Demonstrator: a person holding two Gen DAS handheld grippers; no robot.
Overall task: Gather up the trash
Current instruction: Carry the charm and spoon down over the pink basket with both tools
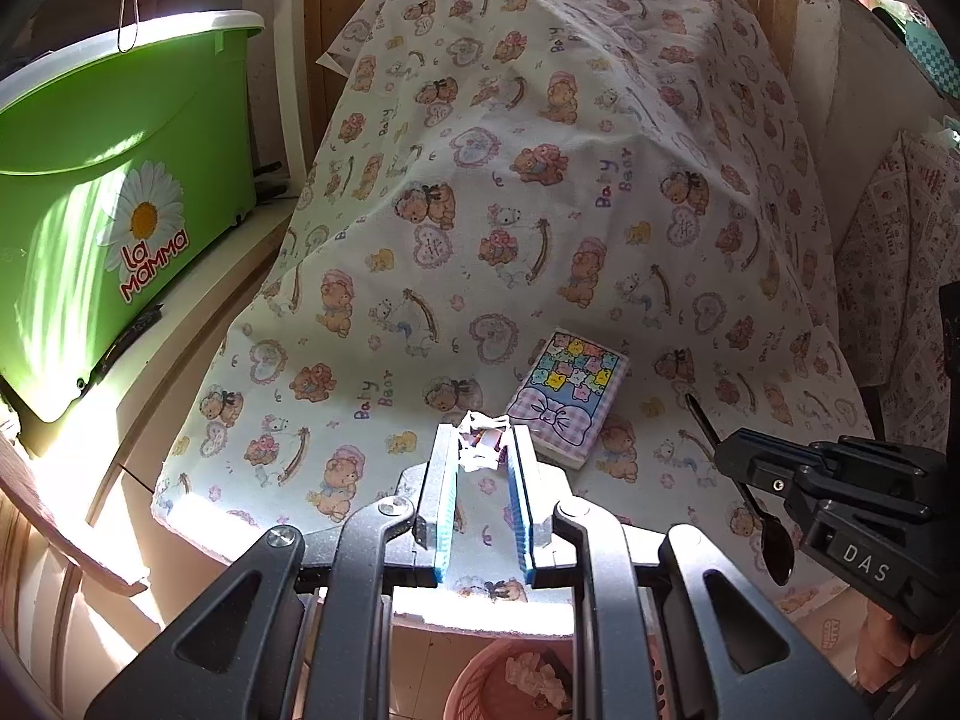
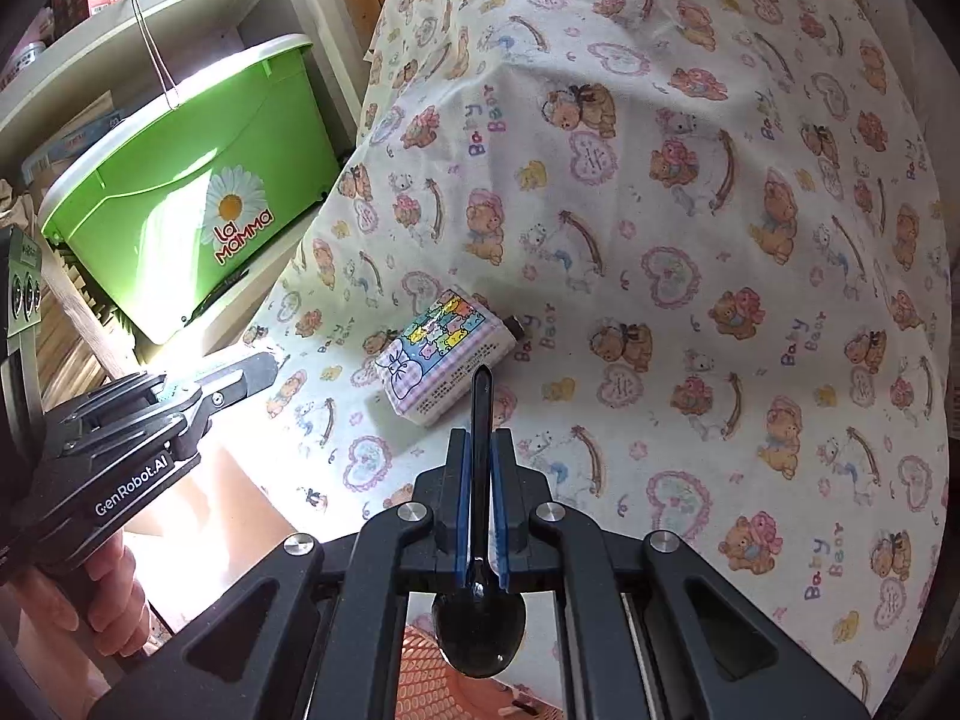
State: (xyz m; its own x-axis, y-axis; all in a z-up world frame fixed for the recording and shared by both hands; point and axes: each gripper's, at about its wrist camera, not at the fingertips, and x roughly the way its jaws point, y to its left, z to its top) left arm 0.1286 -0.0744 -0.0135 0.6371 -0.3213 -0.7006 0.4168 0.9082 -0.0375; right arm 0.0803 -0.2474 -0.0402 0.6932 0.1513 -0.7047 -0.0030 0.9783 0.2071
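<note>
My left gripper (image 1: 483,441) is shut on a crumpled white paper scrap (image 1: 480,443), held just above the bear-print cloth (image 1: 540,210) near the table's front edge. My right gripper (image 2: 480,438) is shut on a black plastic spoon (image 2: 480,630), handle pointing forward and bowl back toward the camera. The left wrist view shows that spoon (image 1: 774,546) hanging from the right gripper (image 1: 729,453) at the right. A pastel tissue pack (image 1: 570,396) lies on the cloth just beyond both grippers, also in the right wrist view as the tissue pack (image 2: 441,354). A pink basket (image 1: 474,678) with white paper inside sits below the table edge.
A green "la Mamma" tub (image 1: 114,180) stands on a shelf to the left, the same green tub (image 2: 192,198) from the right wrist. A small dark object (image 2: 516,324) lies behind the tissue pack. A hand (image 2: 102,594) grips the left tool. The basket rim (image 2: 426,672) shows under the spoon.
</note>
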